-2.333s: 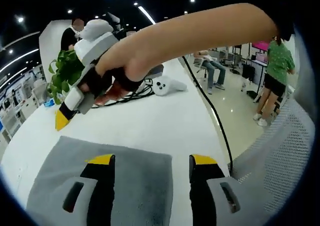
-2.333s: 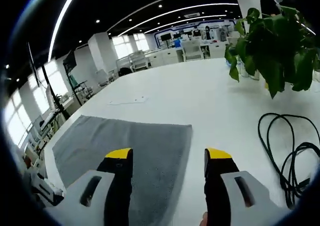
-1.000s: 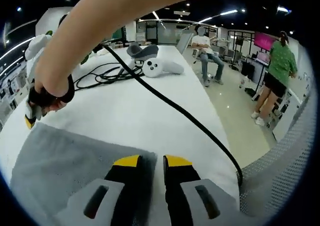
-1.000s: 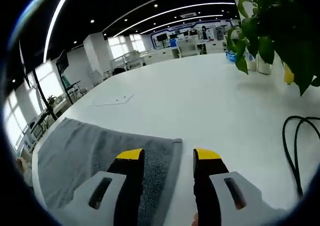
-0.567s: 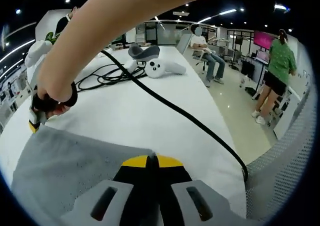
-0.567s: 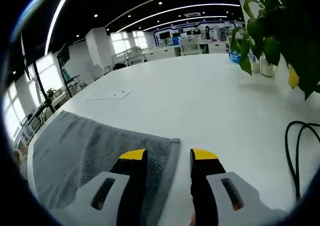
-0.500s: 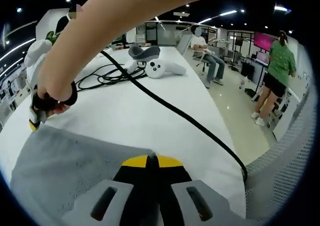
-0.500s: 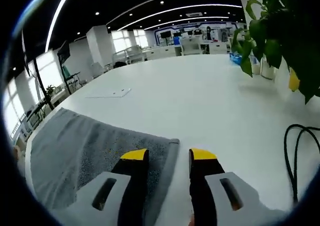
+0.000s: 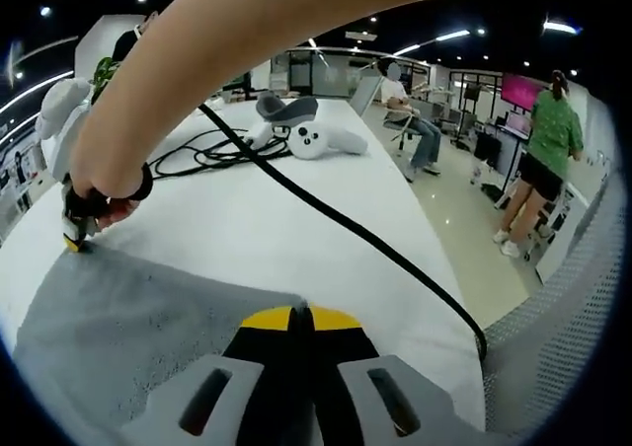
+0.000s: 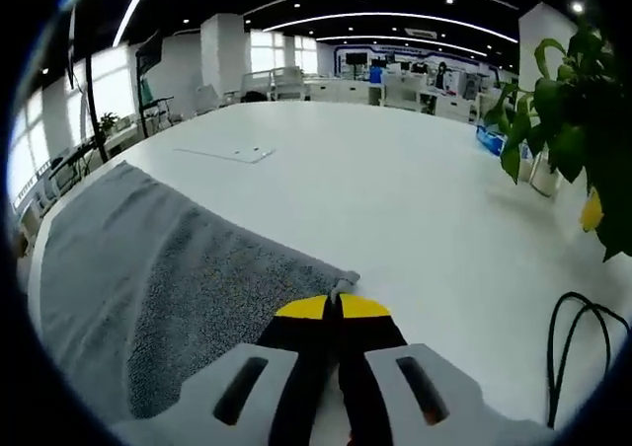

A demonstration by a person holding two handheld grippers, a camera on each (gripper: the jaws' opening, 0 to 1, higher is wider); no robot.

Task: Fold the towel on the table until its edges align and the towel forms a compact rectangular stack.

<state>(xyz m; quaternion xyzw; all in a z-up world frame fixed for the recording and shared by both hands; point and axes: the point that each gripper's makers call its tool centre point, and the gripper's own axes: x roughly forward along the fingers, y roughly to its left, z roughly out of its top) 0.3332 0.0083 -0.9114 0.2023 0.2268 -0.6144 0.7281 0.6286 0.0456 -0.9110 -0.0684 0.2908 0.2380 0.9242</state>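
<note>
A grey towel (image 9: 128, 328) lies flat on the white table (image 9: 247, 209). My left gripper (image 9: 301, 314) is shut on the towel's near right corner, its yellow tips pressed together. In the left gripper view a person's bare arm reaches across the top and holds my right gripper (image 9: 71, 241) down at the towel's far corner. In the right gripper view the towel (image 10: 148, 268) spreads to the left, and my right gripper (image 10: 332, 306) is shut on its corner, where a small tuft of cloth pokes out above the tips.
A black cable (image 9: 346, 229) runs across the table to its right edge. White controllers (image 9: 318, 142) and coiled cables lie at the back. A potted plant (image 10: 578, 120), another cable (image 10: 573, 337) and a paper sheet (image 10: 237, 154) sit beyond the towel. A mesh chair (image 9: 563, 337) and people (image 9: 541, 160) stand right.
Both grippers came down to the towel's corners and shut. The left one shut between a second and 0.6 s ago; the right one shut within the last half second.
</note>
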